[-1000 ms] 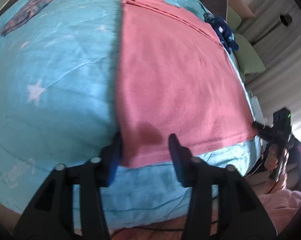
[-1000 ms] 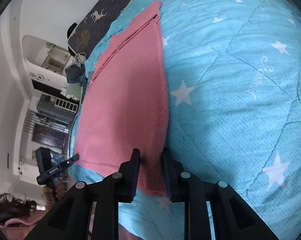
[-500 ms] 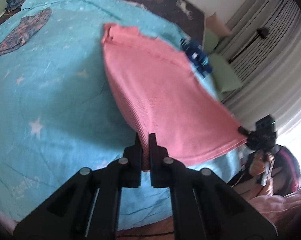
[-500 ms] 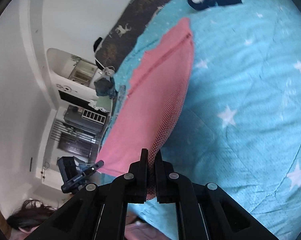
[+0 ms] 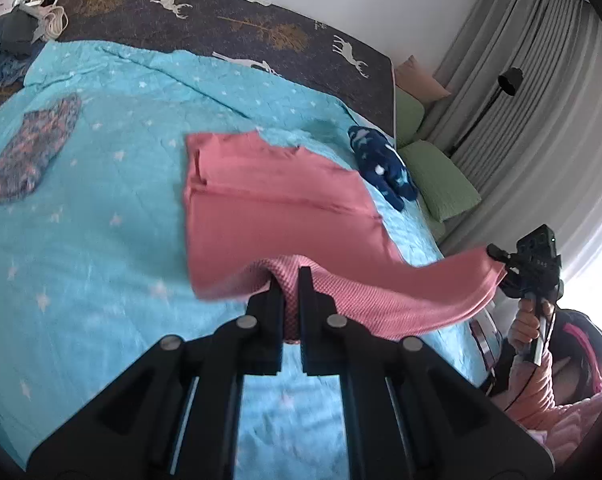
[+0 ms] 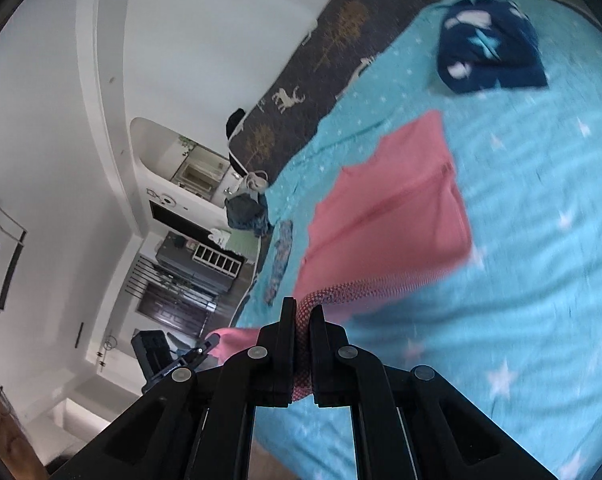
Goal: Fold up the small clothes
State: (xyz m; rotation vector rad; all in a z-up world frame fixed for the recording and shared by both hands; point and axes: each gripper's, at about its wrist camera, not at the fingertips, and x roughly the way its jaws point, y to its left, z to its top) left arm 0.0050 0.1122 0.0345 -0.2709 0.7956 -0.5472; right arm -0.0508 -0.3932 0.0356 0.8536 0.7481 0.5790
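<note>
The left gripper (image 5: 290,280) is pinching one near corner of the pink garment (image 5: 269,208), its jaws nearly together with a bunch of the knit squeezed between them; the right gripper (image 6: 301,316) is clamping the other near corner in the same narrow way, and in the left wrist view it is showing at the right, in the person's hand (image 5: 531,320). Between the two grips the near hem is hanging in a shallow sag above the near edge of the bed (image 5: 81,240), while the far part, with the neckline and a stitched seam, is lying flat towards the middle of the quilt.

Judging from this, the step in hand is carrying the lifted hem over to the far end to halve the garment; doing it well is probably a matter of keeping both corners level and the hem lightly taut, so that no diagonal crease is forming, and of laying the hem square on the far edge before letting go.

The fabric is a soft waffle-textured knit, limp and quick to drape; the quilt is turquoise, stitched and dotted with white stars. A crumpled navy garment (image 5: 381,168) is lying near the bed's right edge, a flat patterned piece (image 5: 29,156) towards its left edge, well apart from the pink one.
</note>
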